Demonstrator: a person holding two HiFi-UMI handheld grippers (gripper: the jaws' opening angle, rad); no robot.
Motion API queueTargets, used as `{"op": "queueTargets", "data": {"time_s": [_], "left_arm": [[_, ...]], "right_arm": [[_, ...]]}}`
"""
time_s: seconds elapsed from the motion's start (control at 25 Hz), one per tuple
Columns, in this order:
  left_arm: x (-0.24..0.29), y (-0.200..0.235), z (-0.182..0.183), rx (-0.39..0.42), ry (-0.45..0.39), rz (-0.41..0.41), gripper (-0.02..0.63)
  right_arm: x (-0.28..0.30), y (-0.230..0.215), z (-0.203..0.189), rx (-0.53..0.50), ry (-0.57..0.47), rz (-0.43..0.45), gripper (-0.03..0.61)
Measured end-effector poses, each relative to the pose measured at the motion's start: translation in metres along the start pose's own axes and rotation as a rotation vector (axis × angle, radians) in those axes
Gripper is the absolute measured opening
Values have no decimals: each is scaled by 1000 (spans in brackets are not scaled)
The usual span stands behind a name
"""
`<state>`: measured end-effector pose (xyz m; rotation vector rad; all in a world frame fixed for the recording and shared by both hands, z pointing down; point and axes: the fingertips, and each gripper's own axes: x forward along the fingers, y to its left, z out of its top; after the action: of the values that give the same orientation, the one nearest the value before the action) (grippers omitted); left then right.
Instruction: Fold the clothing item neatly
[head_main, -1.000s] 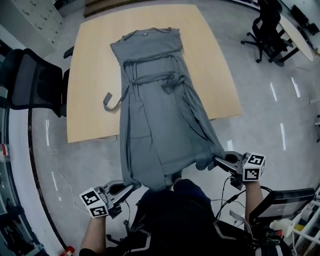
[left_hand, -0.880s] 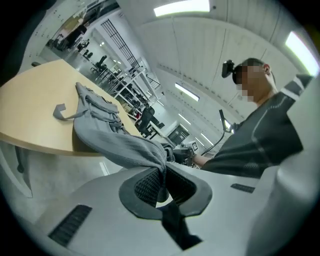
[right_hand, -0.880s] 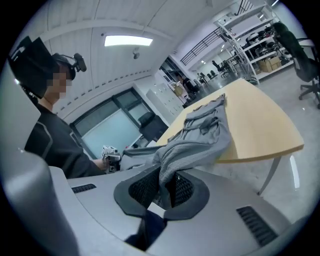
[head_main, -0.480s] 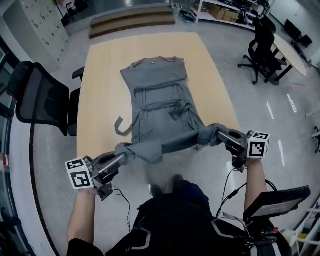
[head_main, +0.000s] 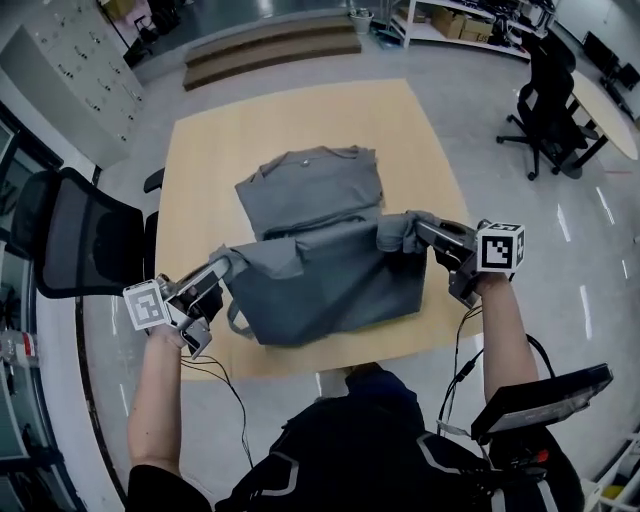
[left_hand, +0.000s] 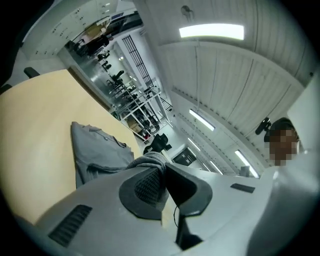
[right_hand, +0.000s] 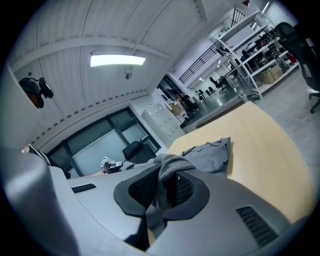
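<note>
Left gripper (head_main: 224, 263) is clamped on a bunched corner of the grey dress (head_main: 330, 285), with fabric pinched between the pads and the jaws nearly together. Right gripper (head_main: 412, 225) is the same: jaws narrow, gripping the other corner, cloth spilling over the pads. The edge of the dress is stretched between the two grippers, raised above the wooden table (head_main: 205, 160). Below that edge the dress hangs as a sheet down to the table's near part, and a belt loop (head_main: 236, 322) dangles at its left side. The upper half with the neckline (head_main: 318, 155) lies flat on the table beyond the grippers. A black office chair (head_main: 85, 245) stands just left of the table. Another chair (head_main: 555, 95) stands well apart at upper right. A dark screen (head_main: 545, 398) sits near the person's right arm.
</note>
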<state>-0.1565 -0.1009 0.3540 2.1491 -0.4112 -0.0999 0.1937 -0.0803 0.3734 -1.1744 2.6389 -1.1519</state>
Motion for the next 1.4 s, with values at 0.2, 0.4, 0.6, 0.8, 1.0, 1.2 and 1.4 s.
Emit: {"op": "queueTargets", "data": {"time_s": [0.2, 0.4, 0.6, 0.8, 1.0, 1.2, 1.4], "left_arm": [[51, 83, 67, -66, -41, 112, 11], [86, 159, 104, -155, -110, 171, 11], [120, 221, 130, -224, -127, 206, 11], [138, 281, 133, -331, -104, 271, 11], [143, 331, 147, -442, -160, 337, 11], [147, 348, 147, -476, -154, 336, 12], [150, 337, 154, -401, -124, 293, 58]], "right_arm": [[63, -78, 58, 42, 33, 27, 32], [118, -139, 85, 88, 42, 14, 32], [157, -192, 98, 169, 12, -51, 34], [185, -243, 88, 327, 17, -172, 34], [219, -272, 89, 417, 15, -189, 34], [227, -282, 93, 496, 32, -137, 35], [210, -295, 112, 591, -1, -57, 172]]}}
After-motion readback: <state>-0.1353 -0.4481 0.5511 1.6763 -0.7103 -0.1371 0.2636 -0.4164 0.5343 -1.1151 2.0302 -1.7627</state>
